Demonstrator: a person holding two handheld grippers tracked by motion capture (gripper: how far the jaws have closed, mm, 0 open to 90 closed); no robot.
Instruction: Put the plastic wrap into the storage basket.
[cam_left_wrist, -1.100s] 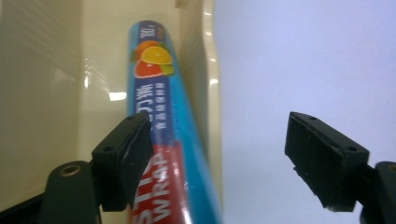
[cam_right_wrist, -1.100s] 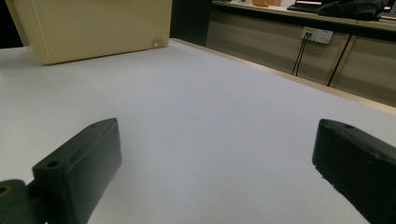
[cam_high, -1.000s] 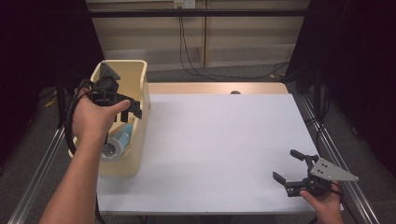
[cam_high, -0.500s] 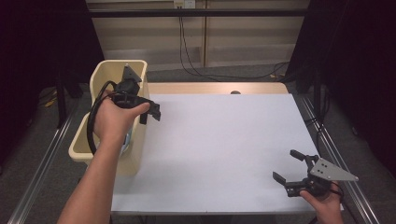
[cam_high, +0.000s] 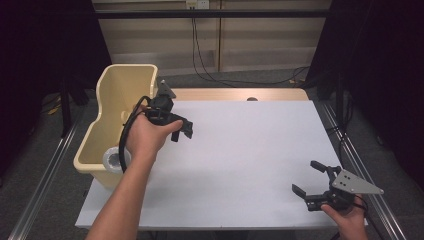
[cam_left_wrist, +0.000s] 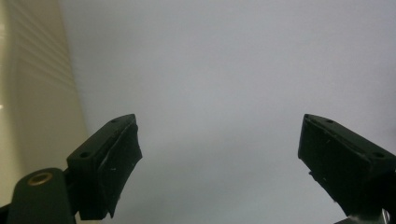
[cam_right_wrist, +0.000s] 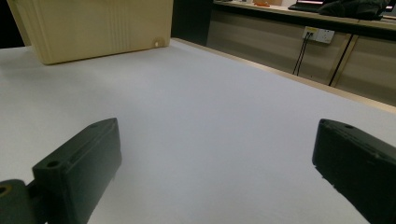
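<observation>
Tools both gaping wide, gripping nothing: left tool (cam_high: 181, 129) hovers beside the bin (cam_high: 116, 95), right tool (cam_high: 314, 186) low over my bare surface (cam_high: 250, 150) (between steps, I reckon). Next needs a target.

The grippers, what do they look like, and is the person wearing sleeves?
Both are black, each with two blocky jaws that have small screw holes. The left gripper trails a thick black cable that loops past the wrist. The right gripper carries a grey three-cornered plate on top. Both forearms are bare, no sleeves.
</observation>
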